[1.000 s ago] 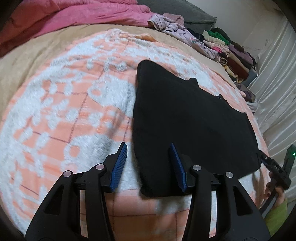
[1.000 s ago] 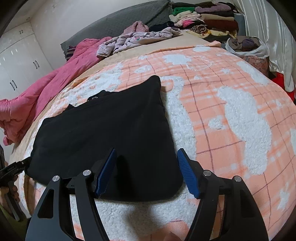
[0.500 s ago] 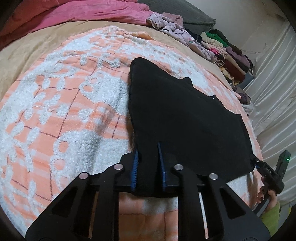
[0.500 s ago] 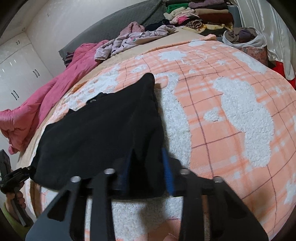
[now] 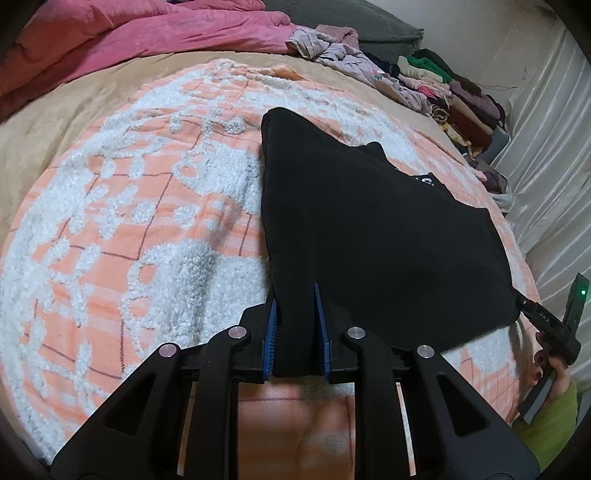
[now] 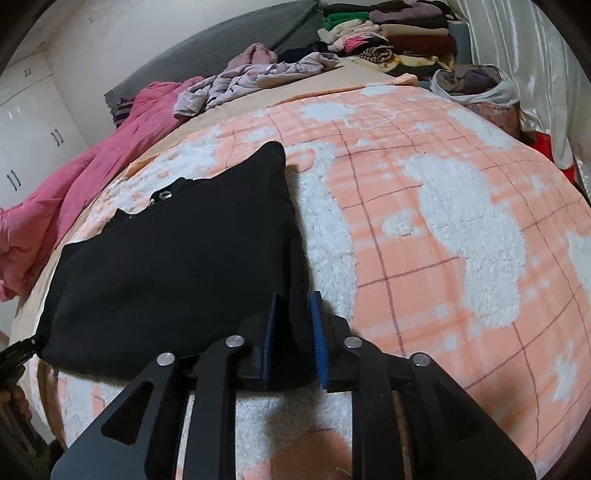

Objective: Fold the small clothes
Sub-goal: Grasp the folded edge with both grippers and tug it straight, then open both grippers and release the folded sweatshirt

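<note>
A black garment (image 5: 369, 236) is lying flat on the orange-and-white fleece blanket (image 5: 129, 221) that is covering the bed. Its two near corners are sitting in the grippers.

The left gripper (image 5: 294, 326) is pinching the near left corner: the blue fingers (image 5: 269, 339) are pressing a bunched fold of black cloth between them. However, they are opening slightly at this moment, with the cloth between them.

The right gripper (image 6: 294, 332) is holding the near right corner of the same garment (image 6: 177, 266) in the same way, its blue fingers (image 6: 318, 339) closed on a thick fold.

In the left wrist view, the right gripper (image 5: 517, 300) is showing at the far right edge, held by a hand (image 5: 556, 373) with a green sleeve (image 5: 550, 435).

Along the far side of the bed, a pink quilt (image 5: 147, 33) is lying crumpled, next to some loose pale purple clothes (image 6: 258, 77). A stack of folded clothes (image 6: 391, 37) is standing by the white curtain (image 6: 517, 44). Something white holding clothes (image 6: 476, 85) is sitting beside it, perhaps a bag, but it is not clear.
</note>
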`<state>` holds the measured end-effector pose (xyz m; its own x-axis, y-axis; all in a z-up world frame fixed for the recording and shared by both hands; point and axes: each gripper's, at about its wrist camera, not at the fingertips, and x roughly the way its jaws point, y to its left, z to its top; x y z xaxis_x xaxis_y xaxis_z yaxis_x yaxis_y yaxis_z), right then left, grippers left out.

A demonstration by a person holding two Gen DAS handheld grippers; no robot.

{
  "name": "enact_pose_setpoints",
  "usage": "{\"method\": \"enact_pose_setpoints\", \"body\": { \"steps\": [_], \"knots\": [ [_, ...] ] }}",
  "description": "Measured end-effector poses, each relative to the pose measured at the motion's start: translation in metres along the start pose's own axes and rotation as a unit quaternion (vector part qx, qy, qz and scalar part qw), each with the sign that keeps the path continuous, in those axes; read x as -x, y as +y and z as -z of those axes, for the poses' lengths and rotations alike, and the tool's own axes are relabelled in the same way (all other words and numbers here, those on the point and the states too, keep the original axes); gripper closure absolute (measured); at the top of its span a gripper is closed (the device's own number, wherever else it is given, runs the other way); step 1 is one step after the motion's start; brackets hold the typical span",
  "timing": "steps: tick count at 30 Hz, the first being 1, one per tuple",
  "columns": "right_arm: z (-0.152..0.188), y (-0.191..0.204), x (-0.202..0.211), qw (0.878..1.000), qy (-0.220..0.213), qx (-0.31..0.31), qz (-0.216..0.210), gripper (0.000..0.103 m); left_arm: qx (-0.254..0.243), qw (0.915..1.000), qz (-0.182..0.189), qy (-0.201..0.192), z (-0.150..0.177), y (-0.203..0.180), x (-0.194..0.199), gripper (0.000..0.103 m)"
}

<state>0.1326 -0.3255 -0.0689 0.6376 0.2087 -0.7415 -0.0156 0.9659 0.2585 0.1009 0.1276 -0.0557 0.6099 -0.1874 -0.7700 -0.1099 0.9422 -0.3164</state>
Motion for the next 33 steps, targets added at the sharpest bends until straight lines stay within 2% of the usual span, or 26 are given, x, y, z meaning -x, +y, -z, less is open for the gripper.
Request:
{"method": "enact_pose_setpoints", "body": {
  "steps": [7,17,27,28,33],
  "knots": [
    [-0.001,0.0,0.005,1.0,0.005,-0.001,0.014,0.069,-0.004,0.9999,-0.01,0.0,0.001,0.0,0.001,0.087],
    [0.002,-0.003,0.01,1.0,0.008,-0.008,0.025,0.056,-0.007,0.9998,-0.019,0.002,0.004,-0.001,0.005,0.084],
    [0.006,0.0,0.025,1.0,-0.001,-0.009,0.021,0.04,-0.007,0.9997,-0.021,0.002,0.006,0.0,0.01,0.08],
    [0.006,0.001,0.027,1.0,-0.003,-0.009,0.02,0.035,-0.007,0.9998,-0.021,0.002,0.007,0.0,0.011,0.08],
    [0.004,0.011,0.038,1.0,-0.015,-0.002,0.005,0.03,-0.004,0.9998,-0.02,0.001,0.01,0.003,0.016,0.076]
  ]
}}
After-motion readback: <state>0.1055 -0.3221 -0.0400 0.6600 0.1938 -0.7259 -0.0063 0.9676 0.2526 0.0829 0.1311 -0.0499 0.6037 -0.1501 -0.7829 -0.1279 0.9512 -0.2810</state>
